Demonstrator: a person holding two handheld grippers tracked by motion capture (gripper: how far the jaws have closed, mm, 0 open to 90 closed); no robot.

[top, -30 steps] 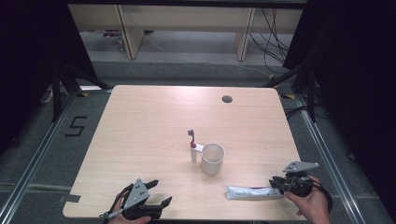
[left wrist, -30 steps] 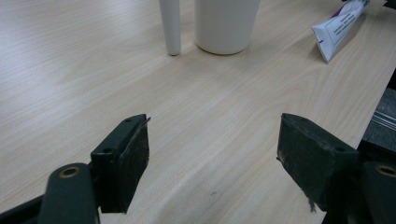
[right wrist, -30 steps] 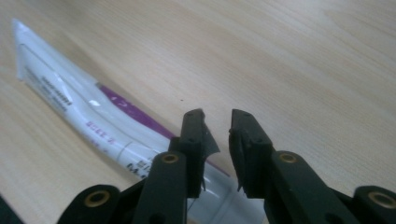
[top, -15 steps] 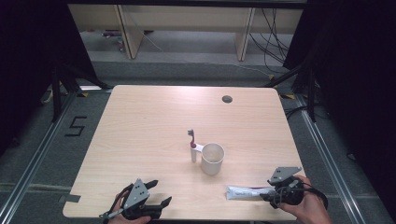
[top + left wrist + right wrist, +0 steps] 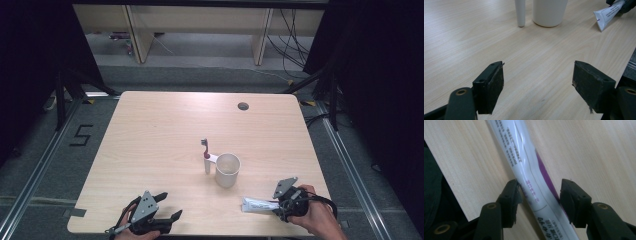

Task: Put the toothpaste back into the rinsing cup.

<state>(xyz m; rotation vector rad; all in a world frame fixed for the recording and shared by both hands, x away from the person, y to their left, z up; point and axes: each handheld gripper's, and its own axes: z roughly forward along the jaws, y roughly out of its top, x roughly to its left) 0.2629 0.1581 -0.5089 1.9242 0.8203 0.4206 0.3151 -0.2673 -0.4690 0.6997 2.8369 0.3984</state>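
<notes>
A white toothpaste tube (image 5: 257, 205) with purple print lies near the table's front right edge. My right gripper (image 5: 276, 206) straddles its right end. In the right gripper view the tube (image 5: 531, 170) runs between the jaws of the right gripper (image 5: 539, 188). The left pad touches it and the right pad stands a sliver off. These jaws have just been closing around the tube. At the front left, my left gripper (image 5: 170, 205) rests open and holds nothing, as the left gripper view (image 5: 537, 77) also shows. That view catches the tube (image 5: 607, 15) at top right.
A white cup (image 5: 227, 170) stands mid-table with a toothbrush (image 5: 206, 157) upright just left of it; both appear ahead of the left jaws, cup (image 5: 549, 11) and brush handle (image 5: 520, 12). The wooden table (image 5: 150, 140) has a cable hole (image 5: 243, 106) at the back.
The right hand has slid left along the front edge onto the tube's end, and its jaws now stand around it. The tube, cup and left gripper have stayed put.
</notes>
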